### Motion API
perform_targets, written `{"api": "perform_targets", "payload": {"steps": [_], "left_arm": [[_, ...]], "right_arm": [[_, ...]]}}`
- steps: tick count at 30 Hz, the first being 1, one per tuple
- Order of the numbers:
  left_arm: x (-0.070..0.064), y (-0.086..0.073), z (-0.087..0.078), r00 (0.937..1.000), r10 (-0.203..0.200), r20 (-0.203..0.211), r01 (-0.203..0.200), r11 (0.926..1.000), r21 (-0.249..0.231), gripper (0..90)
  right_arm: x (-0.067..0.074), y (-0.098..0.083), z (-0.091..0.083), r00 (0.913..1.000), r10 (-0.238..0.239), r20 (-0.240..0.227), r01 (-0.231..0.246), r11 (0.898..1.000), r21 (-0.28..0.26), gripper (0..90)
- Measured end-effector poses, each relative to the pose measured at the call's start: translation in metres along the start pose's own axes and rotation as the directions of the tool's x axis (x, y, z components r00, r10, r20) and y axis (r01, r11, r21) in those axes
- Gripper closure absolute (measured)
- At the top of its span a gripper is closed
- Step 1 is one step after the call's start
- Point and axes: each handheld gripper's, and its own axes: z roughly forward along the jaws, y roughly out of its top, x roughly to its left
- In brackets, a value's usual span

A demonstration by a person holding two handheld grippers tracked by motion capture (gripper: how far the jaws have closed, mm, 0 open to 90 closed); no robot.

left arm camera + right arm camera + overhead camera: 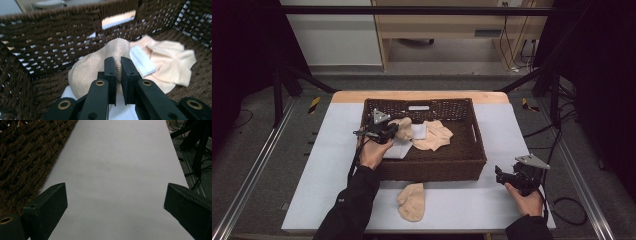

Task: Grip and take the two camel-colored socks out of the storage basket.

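A beige sock (100,67) is pinched between the jaws of the left gripper (118,72), which are pressed nearly together on a fold of its fabric. In the left gripper view the sock is seen bulging out from the jaw tips towards twelve o'clock and nine o'clock, its bulk lying just ahead of the gripper and close to the woven wall of the brown wicker basket (37,40). In the high view the same sock (403,128) is found inside the basket (432,167), in its left half, directly at three o'clock from the left gripper (388,131), which is held over the basket's left rim by the left hand (373,152).

At three o'clock from the held sock, a white cloth (418,132) is seen, and beyond it a peach-coloured cloth (434,135) is spread on the basket floor. In the left gripper view these two lie at about two o'clock from the jaw tips, the white cloth (141,61) resting on the peach-coloured cloth (170,65).

Outside the basket, at six o'clock from it, a second beige sock (412,201) is laid on the white table cover (332,145). The right gripper (499,175) is held by the right hand (527,200) at the basket's four o'clock, well apart from the socks; its jaws are spread wide over the bare cover (112,170).
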Motion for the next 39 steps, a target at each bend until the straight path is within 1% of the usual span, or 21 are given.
{"api": "perform_targets", "payload": {"steps": [3,4,5,6,14,17,18,19,20,22,24,27,28,29,32,33,35,36,37,38,39], "left_arm": [[0.001,0.001,-0.003,0.9999,-0.009,0.012,0.010,0.9993,-0.037,83.4],[0.002,0.002,-0.004,0.9991,-0.031,0.027,0.033,0.9974,-0.064,83.5],[0.002,0.002,-0.004,0.9991,-0.031,0.027,0.033,0.9974,-0.064,83.5],[0.003,0.003,-0.006,0.9981,-0.045,0.042,0.049,0.9950,-0.087,83.5],[0.003,0.011,-0.017,0.9957,-0.059,0.070,0.070,0.9839,-0.165,83.5],[0.001,0.019,-0.028,0.9941,-0.060,0.091,0.078,0.9733,-0.216,83.6],[0.000,0.024,-0.035,0.9927,-0.059,0.105,0.084,0.9651,-0.248,83.6],[0.000,0.024,-0.035,0.9927,-0.059,0.105,0.084,0.9651,-0.248,83.6],[-0.002,0.028,-0.040,0.9916,-0.059,0.114,0.089,0.9584,-0.271,83.6],[-0.007,0.036,-0.052,0.9901,-0.044,0.133,0.083,0.9489,-0.304,83.6],[-0.009,0.038,-0.056,0.9901,-0.035,0.136,0.076,0.9470,-0.312,83.6],[-0.016,0.044,-0.070,0.9893,-0.007,0.145,0.056,0.9414,-0.333,83.6],[-0.019,0.046,-0.077,0.9883,0.003,0.152,0.050,0.9378,-0.343,83.6],[-0.019,0.046,-0.077,0.9883,0.003,0.152,0.050,0.9378,-0.343,83.6],[-0.023,0.050,-0.090,0.9855,0.013,0.169,0.050,0.9303,-0.363,83.6],[-0.025,0.051,-0.098,0.9845,0.021,0.174,0.046,0.9263,-0.374,83.6],[-0.026,0.052,-0.102,0.9834,0.024,0.180,0.047,0.9241,-0.379,83.5],[-0.029,0.052,-0.112,0.9813,0.032,0.190,0.046,0.9187,-0.392,83.5],[-0.029,0.052,-0.112,0.9813,0.032,0.190,0.046,0.9187,-0.392,83.5],[-0.030,0.053,-0.117,0.9804,0.041,0.193,0.039,0.9174,-0.396,83.5],[-0.032,0.053,-0.124,0.9791,0.049,0.197,0.036,0.9135,-0.405,83.5]], "right_arm": [[0.000,0.000,0.000,1.0000,0.002,0.000,-0.002,1.000,0.001,5.1],[0.000,0.000,0.000,1.0000,0.003,0.000,-0.003,1.000,0.001,5.1],[0.000,0.000,0.000,1.0000,0.003,0.000,-0.003,1.000,0.001,5.1],[0.000,0.000,0.000,1.0000,0.000,0.001,0.000,1.000,-0.002,5.1],[-0.001,-0.001,-0.004,0.9999,0.011,-0.002,-0.011,1.000,-0.013,5.1],[-0.001,-0.001,-0.004,1.0000,0.009,-0.001,-0.009,1.000,-0.012,5.1],[-0.001,-0.001,-0.004,1.0000,0.007,0.001,-0.007,1.000,-0.012,5.1],[-0.001,-0.001,-0.004,1.0000,0.007,0.001,-0.007,1.000,-0.012,5.1],[-0.001,-0.001,-0.004,1.0000,0.006,0.001,-0.006,1.000,-0.011,5.1],[-0.002,-0.001,-0.004,1.0000,0.006,0.004,-0.006,1.000,-0.011,5.0],[-0.002,-0.001,-0.004,0.9999,0.011,0.005,-0.010,1.000,-0.011,5.0],[-0.003,-0.001,-0.004,0.9999,0.012,0.007,-0.012,1.000,-0.014,5.0],[-0.002,-0.001,-0.004,0.9999,0.013,0.007,-0.013,1.000,-0.013,5.0],[-0.002,-0.001,-0.004,0.9999,0.013,0.007,-0.013,1.000,-0.013,5.0],[-0.002,-0.001,-0.004,0.9999,0.013,0.007,-0.013,1.000,-0.012,5.0],[-0.002,-0.001,-0.004,0.9999,0.013,0.009,-0.013,1.000,-0.013,5.0],[-0.003,-0.001,-0.004,0.9999,0.012,0.010,-0.011,1.000,-0.013,5.0],[-0.003,-0.001,-0.004,0.9998,0.014,0.011,-0.014,1.000,-0.013,5.0],[-0.003,-0.001,-0.004,0.9998,0.014,0.011,-0.014,1.000,-0.013,5.0],[-0.003,-0.001,-0.005,0.9998,0.016,0.011,-0.016,1.000,-0.012,5.0],[-0.003,-0.001,-0.004,0.9998,0.015,0.012,-0.015,1.000,-0.012,5.0]]}}
